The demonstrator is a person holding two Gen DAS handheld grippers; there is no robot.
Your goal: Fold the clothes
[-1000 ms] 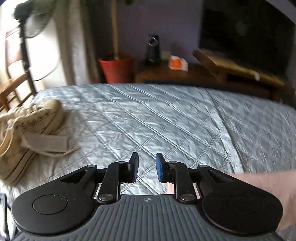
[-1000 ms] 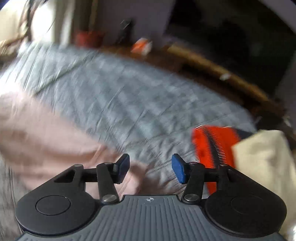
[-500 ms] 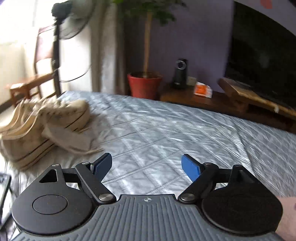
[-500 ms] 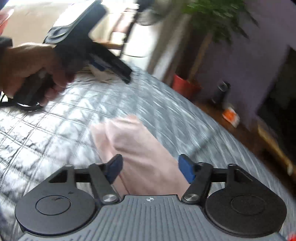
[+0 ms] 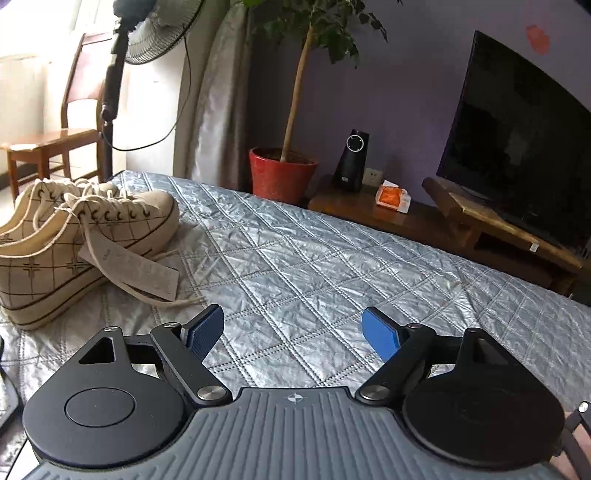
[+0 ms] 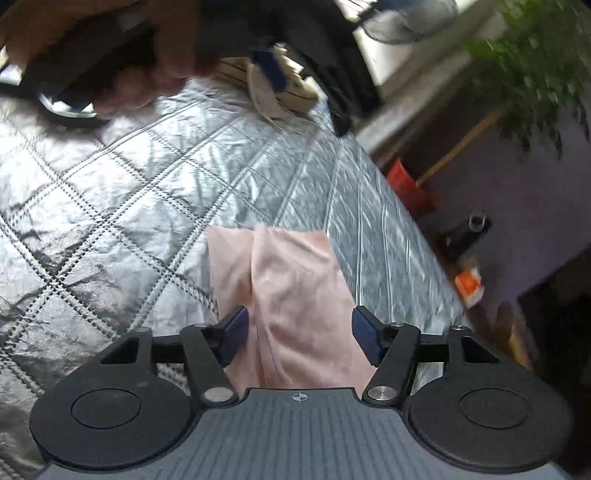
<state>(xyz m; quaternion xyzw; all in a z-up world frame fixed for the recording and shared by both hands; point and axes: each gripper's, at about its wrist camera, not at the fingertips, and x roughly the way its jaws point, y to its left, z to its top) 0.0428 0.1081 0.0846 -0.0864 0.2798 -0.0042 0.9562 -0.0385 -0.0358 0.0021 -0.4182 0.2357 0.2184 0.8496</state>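
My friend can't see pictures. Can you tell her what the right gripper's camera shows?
The open right gripper hovers over a folded pink cloth lying on a silver quilted bedspread. Farther away, a hand holds the left gripper.

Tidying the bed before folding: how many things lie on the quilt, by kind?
Cream checked canvas sneakers: 2
Folded pink cloth garment: 1
Total: 3, on the silver quilted bedspread

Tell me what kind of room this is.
Likely a home bedroom or bed-sitting room: a quilted grey bedspread as work surface, a TV on a wooden stand, a potted plant and a standing fan.
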